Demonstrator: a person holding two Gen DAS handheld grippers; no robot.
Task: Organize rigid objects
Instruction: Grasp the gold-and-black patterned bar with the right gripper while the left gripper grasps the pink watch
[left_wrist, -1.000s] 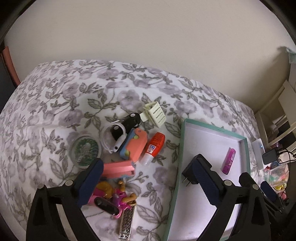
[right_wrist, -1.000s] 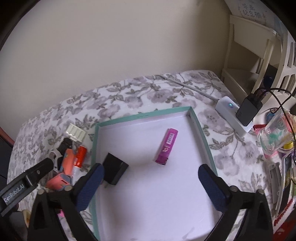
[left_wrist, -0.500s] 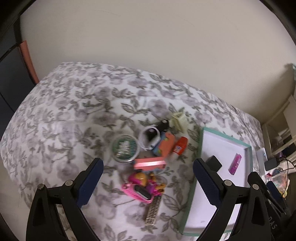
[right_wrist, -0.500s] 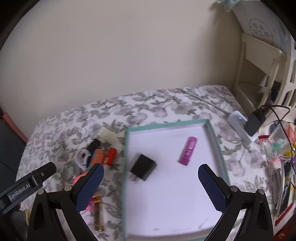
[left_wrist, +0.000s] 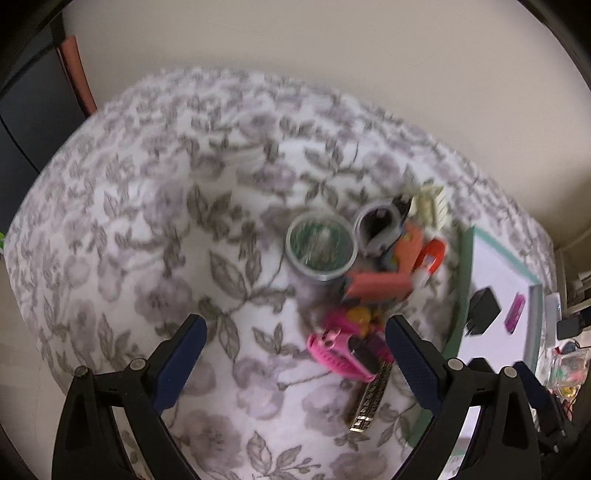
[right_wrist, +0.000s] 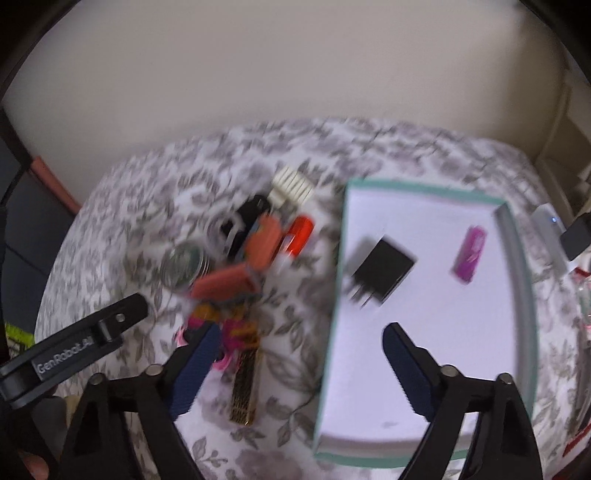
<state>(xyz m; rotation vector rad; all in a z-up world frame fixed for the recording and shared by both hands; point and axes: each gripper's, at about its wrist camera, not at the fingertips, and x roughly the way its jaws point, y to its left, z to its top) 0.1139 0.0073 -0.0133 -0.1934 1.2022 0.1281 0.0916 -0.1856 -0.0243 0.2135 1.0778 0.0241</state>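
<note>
Both grippers empty. Right gripper jaws apart, just been narrowing, nothing between. Left gripper spread wide. Pile on bed at 9 o'clock of tray; charger, purple stick inside. Pick an outlying piece, e.g. gold bar; approach straight down.

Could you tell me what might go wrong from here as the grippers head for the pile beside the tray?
1. The pile is tightly tangled: the pink watch, metal strap and pink block overlap, so a grab may drag neighbours along.
2. Both frames are blurred, so aim may be off.
3. The right gripper, open and empty, straddles the tray edge and could bump it, shifting the charger.
</note>
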